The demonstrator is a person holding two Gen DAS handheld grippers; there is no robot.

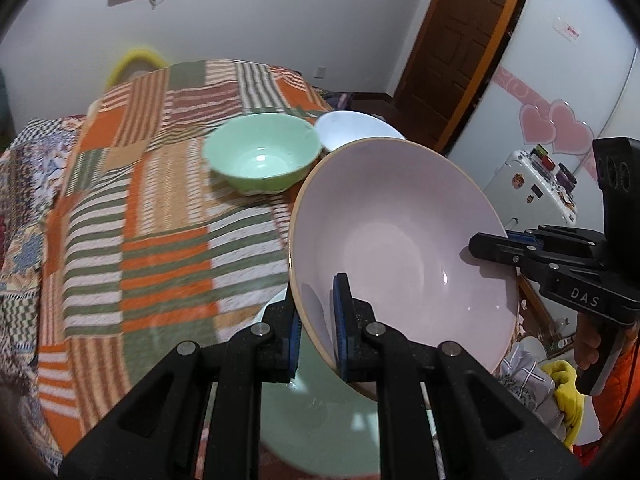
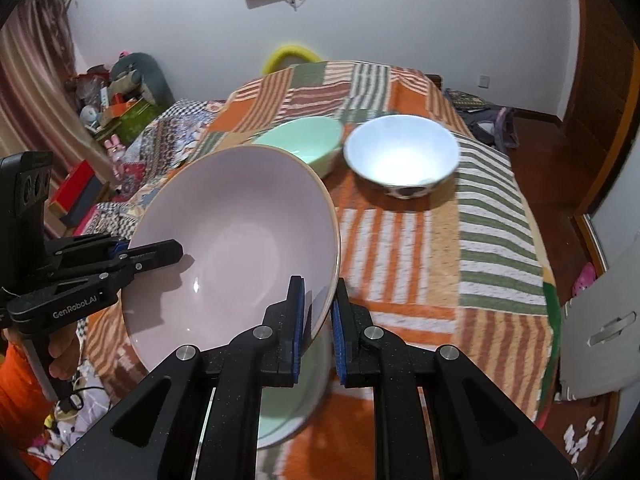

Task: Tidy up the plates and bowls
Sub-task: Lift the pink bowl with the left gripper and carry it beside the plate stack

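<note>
Pink bowl (image 1: 404, 240) is hanging tilted in the air above the quilt-covered bed (image 1: 132, 200), pinched at opposite sides of its rim by both tools. Left tongs (image 1: 318, 332) are grasping the rim at its 7 o'clock edge in the left wrist view, one pad inside the bowl and one outside; right tongs (image 2: 318, 326) are doing the same at the 5 o'clock edge in the right wrist view. Directly below, a pale green plate (image 2: 296, 400) is lying on the bed, and it looks like the likely place to set the bowl. Toward 12 o'clock a green bowl (image 1: 262, 152) and a white bowl (image 2: 402, 154) are sitting side by side. To do this well, both sides should be descending level and together, with neither grip loosening until the base is resting flat. Lettering reading "DAS" is showing on the right tool's body, and "GenRobot.AI" on the left one.
</note>
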